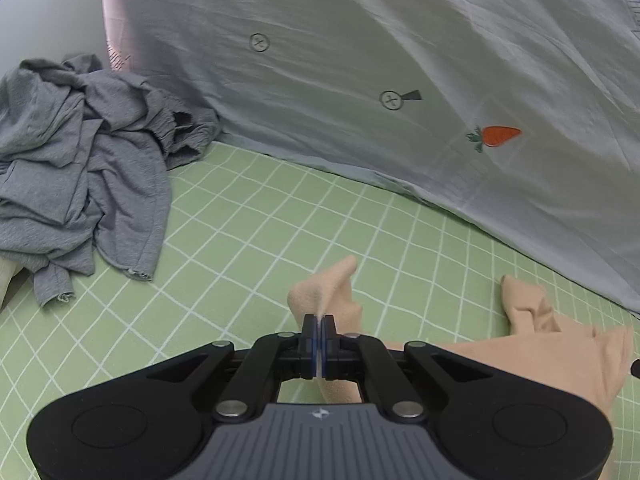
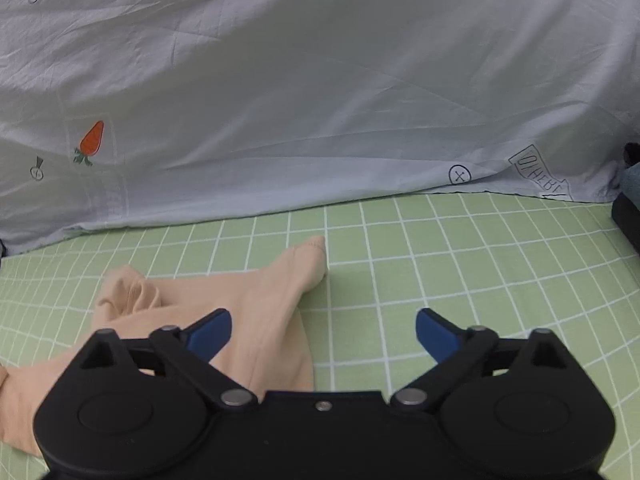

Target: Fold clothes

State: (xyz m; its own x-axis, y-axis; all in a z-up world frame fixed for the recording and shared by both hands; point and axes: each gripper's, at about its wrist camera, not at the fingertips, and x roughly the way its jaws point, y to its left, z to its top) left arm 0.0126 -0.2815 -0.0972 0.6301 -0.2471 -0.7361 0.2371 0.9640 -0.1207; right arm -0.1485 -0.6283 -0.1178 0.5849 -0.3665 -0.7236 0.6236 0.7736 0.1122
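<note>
A peach-coloured pair of tights [image 2: 264,308] lies on the green checked sheet [image 2: 440,248]. In the left wrist view my left gripper [image 1: 319,322] is shut on a fold of the peach tights [image 1: 324,292], whose tip stands up above the fingers; another peach foot end [image 1: 528,308] lies to the right. In the right wrist view my right gripper [image 2: 323,330] stands open just above the sheet, its left blue pad [image 2: 210,336] over the garment, its right blue pad [image 2: 438,334] over bare sheet. One foot end [image 2: 312,256] points away from me.
A crumpled grey garment [image 1: 80,176] sits piled at the left. A pale grey quilt with carrot prints [image 1: 400,80] rises like a wall along the back, the same quilt [image 2: 320,100] filling the right view. A dark object [image 2: 628,216] sits at the far right edge.
</note>
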